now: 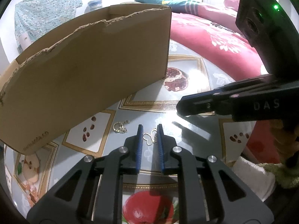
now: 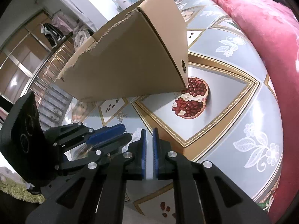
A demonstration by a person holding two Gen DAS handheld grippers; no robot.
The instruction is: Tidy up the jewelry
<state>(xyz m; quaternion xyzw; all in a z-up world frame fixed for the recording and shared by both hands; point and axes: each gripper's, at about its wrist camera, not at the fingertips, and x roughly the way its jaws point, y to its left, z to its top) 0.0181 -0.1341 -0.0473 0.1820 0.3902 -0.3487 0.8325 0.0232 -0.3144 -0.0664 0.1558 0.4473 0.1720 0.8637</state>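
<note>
A small silver butterfly-shaped jewelry piece (image 1: pixel 150 138) lies on the patterned table between the blue pads of my left gripper (image 1: pixel 150 128), whose jaws stand slightly apart around it. A gold ring with a charm (image 1: pixel 120 127) lies just left of it; it also shows small in the right wrist view (image 2: pixel 121 117). An open cardboard box (image 1: pixel 84 71) stands behind, also in the right wrist view (image 2: pixel 130 56). My right gripper (image 2: pixel 149 130) hovers over the table with its jaws a narrow gap apart and empty; it shows from the side in the left wrist view (image 1: pixel 182 108).
The table's glossy fruit-print cover (image 1: pixel 186 123) has a pomegranate picture (image 2: pixel 192 99). A pink floral quilt (image 1: pixel 214 37) lies behind the table. A white and green towel (image 1: pixel 261 175) sits at the right edge. Orange beads (image 1: pixel 30 190) lie at the lower left.
</note>
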